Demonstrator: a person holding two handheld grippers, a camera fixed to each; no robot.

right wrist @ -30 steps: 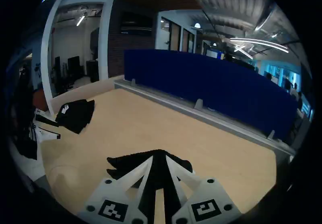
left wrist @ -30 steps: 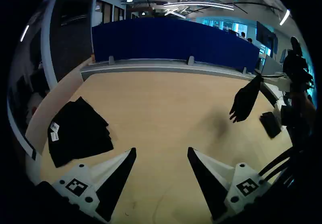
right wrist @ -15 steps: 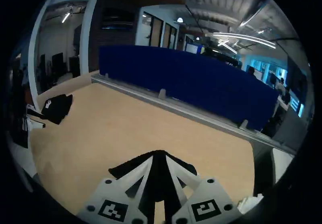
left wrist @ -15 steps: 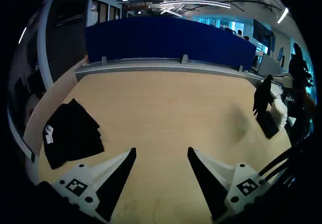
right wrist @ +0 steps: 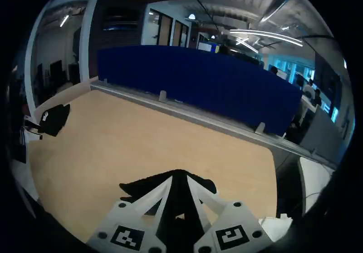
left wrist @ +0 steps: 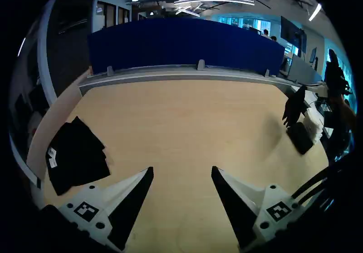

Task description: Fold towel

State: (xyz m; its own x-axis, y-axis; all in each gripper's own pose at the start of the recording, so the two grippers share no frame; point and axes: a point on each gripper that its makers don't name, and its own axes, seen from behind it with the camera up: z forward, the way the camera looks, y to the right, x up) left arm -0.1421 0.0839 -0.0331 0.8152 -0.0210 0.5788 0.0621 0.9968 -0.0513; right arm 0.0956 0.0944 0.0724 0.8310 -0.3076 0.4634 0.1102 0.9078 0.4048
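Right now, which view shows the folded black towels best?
The left gripper view: the folded black towels lie near and large, white tag visible. The right gripper view shows them small, far off at its left.

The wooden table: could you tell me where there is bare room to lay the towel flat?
The broad middle of the table is bare, from the stack of folded black cloths at its left edge to the blue divider behind and the left gripper in front. The right edge is crowded: the hanging black towel and a dark flat object.
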